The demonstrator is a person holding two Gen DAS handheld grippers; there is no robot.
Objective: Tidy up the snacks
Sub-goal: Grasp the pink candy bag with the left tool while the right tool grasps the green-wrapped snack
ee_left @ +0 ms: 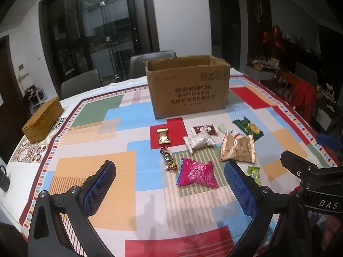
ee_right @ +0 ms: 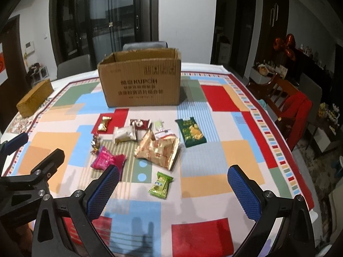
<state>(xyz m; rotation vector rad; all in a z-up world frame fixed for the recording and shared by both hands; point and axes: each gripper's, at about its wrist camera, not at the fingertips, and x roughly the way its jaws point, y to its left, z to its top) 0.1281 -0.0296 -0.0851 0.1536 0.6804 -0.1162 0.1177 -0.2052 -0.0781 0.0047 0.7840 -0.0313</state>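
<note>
Left wrist view gives me the snacks scattered on the patterned surface (ee_left: 120, 171) in front of an open brown cardboard box (ee_left: 188, 85): a crinkled pink packet (ee_left: 197, 172) nearest, a torn gold wrapper (ee_left: 238, 148), a dark green bag (ee_left: 248, 127), a small lime-green sweet (ee_right: 160, 184). My left gripper (ee_left: 171, 182) hovers spread wide, holding nothing; my right gripper (ee_right: 173, 184) is equally wide and empty.
</note>
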